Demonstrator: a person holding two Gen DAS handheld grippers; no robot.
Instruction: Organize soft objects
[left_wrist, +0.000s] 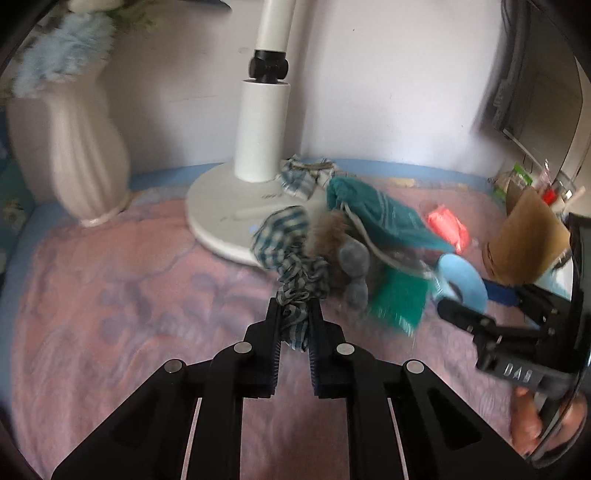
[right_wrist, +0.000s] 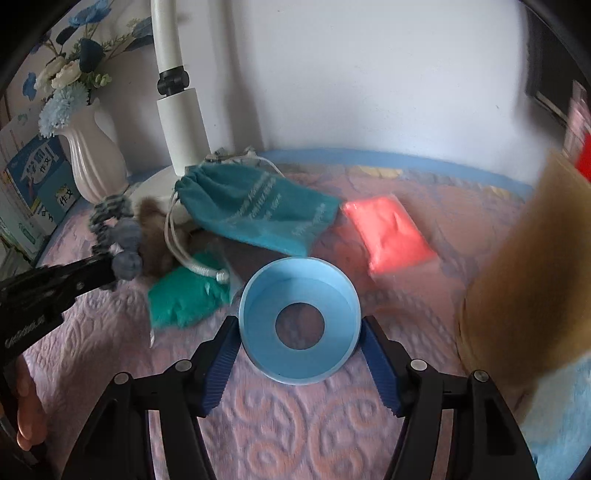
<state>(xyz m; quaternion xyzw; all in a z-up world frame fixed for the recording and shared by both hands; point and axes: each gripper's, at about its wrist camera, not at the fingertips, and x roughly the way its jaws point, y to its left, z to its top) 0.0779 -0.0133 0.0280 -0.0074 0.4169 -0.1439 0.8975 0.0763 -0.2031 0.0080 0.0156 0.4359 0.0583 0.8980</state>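
My left gripper (left_wrist: 294, 314) is shut on a blue-and-white checked fabric scrunchie (left_wrist: 291, 254), lifted just above the pink bedspread. Beside it lie a brown-and-grey furry toy (left_wrist: 345, 254), a teal drawstring pouch (left_wrist: 373, 214), a green cloth (left_wrist: 397, 299) and a red-orange soft packet (left_wrist: 447, 225). My right gripper (right_wrist: 300, 339) is shut on a light-blue ring-shaped cup (right_wrist: 299, 325), holding it by its sides near the green cloth (right_wrist: 184, 295). The pouch (right_wrist: 255, 206), the packet (right_wrist: 388, 232) and the scrunchie (right_wrist: 107, 214) show in the right wrist view too.
A white lamp base (left_wrist: 221, 218) and post stand behind the pile. A white vase (left_wrist: 70, 147) with blue flowers stands at the left. A brown paper bag (right_wrist: 524, 273) is at the right. Books (right_wrist: 40, 181) lean at the far left. The wall is close behind.
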